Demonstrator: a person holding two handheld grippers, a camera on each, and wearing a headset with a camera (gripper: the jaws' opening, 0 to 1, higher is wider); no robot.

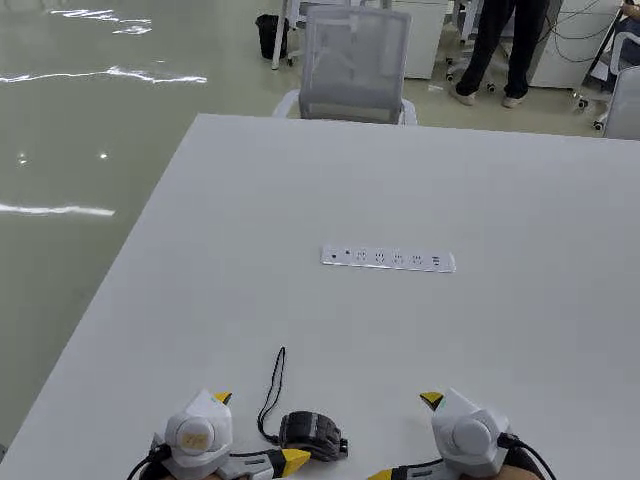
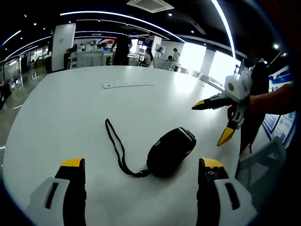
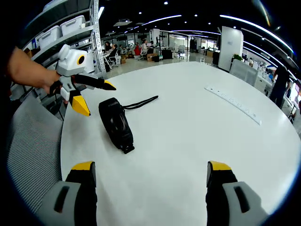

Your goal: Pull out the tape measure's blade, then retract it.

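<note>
Currently your left tool (image 2: 141,162) gapes wide and empty, facing the tape measure (image 2: 171,149) on the surface (image 2: 70,103); your right tool (image 3: 151,165), equally wide, hovers nearby.

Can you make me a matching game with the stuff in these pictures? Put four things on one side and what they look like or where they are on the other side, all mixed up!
Things:
1. tape measure
2. power strip
3. chair
4. wrist strap

Descriptions:
A. grey mesh back, just beyond the far edge of the table
B. thin black loop lying flat on the table
C. chunky black case, close to the table's near edge
D. long, white and flat, around the middle of the table

Right pairs: 1-C, 2-D, 3-A, 4-B.
</note>
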